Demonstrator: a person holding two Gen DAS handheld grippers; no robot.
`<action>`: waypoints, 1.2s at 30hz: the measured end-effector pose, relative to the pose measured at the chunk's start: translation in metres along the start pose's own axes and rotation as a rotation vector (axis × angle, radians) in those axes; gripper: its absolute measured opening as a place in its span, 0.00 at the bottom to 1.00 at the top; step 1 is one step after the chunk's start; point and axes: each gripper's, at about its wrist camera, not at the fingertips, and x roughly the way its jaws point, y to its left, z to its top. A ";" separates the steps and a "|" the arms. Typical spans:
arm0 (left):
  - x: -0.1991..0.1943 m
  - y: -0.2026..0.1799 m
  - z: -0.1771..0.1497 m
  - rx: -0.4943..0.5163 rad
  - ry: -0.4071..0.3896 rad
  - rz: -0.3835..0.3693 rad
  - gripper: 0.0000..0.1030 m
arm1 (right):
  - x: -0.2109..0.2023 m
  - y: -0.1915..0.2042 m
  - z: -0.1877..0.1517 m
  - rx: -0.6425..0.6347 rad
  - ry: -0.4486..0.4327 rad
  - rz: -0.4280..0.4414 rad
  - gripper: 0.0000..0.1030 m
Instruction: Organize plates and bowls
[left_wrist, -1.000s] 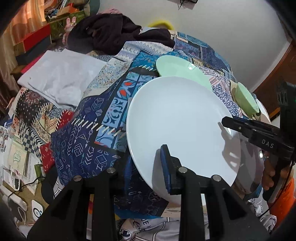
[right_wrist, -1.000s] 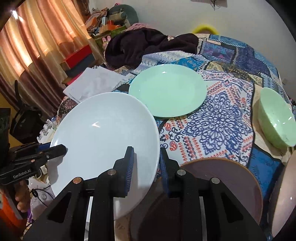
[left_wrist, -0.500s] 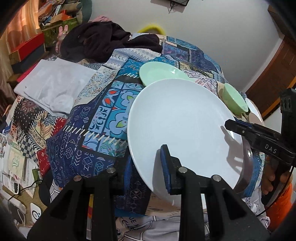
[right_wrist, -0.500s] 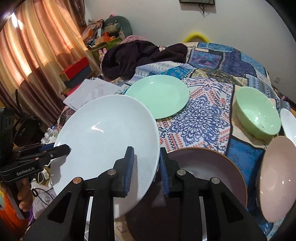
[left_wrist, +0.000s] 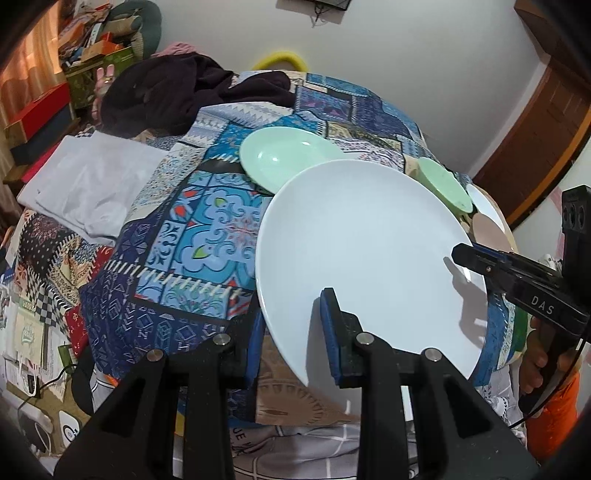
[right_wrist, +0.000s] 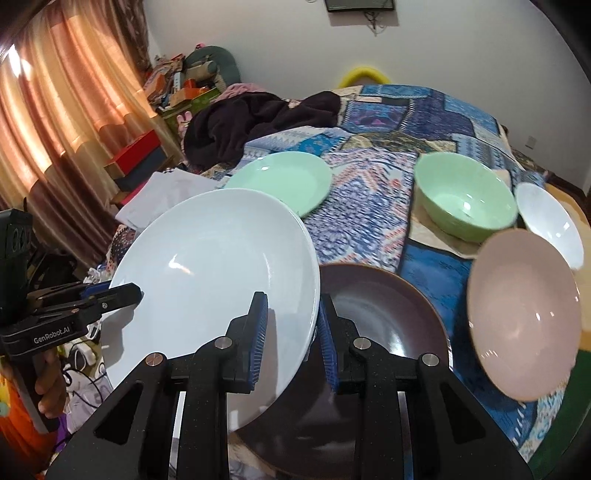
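Both grippers are shut on a large white plate (left_wrist: 369, 251), held in the air above the patterned bed. My left gripper (left_wrist: 293, 332) clamps its near rim; my right gripper (right_wrist: 290, 332) clamps the opposite rim of the plate (right_wrist: 214, 266). In the left wrist view the right gripper (left_wrist: 465, 258) shows at the plate's right edge. In the right wrist view the left gripper (right_wrist: 125, 291) shows at its left edge. A dark brown plate (right_wrist: 380, 332) lies just below. A green plate (right_wrist: 284, 181), green bowl (right_wrist: 461, 195), pink bowl (right_wrist: 524, 317) and white bowl (right_wrist: 550, 221) lie on the bed.
A dark garment (right_wrist: 258, 118) is heaped at the far side of the bed (left_wrist: 192, 229). A folded grey cloth (left_wrist: 92, 181) lies at the left. Boxes (right_wrist: 136, 155) and curtains (right_wrist: 55, 129) stand to the left, beyond the bed's edge.
Both grippers have lifted the white plate and drawn it back. More of the bed shows; the pink and white bowls have come into the right wrist view.
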 end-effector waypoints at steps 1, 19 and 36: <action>0.001 -0.003 0.000 0.006 0.001 -0.004 0.27 | -0.002 -0.003 -0.002 0.007 0.000 -0.004 0.24; 0.046 -0.064 -0.003 0.119 0.107 -0.082 0.28 | -0.018 -0.056 -0.041 0.155 0.031 -0.061 0.24; 0.090 -0.084 -0.009 0.160 0.213 -0.098 0.28 | -0.013 -0.080 -0.057 0.216 0.061 -0.072 0.24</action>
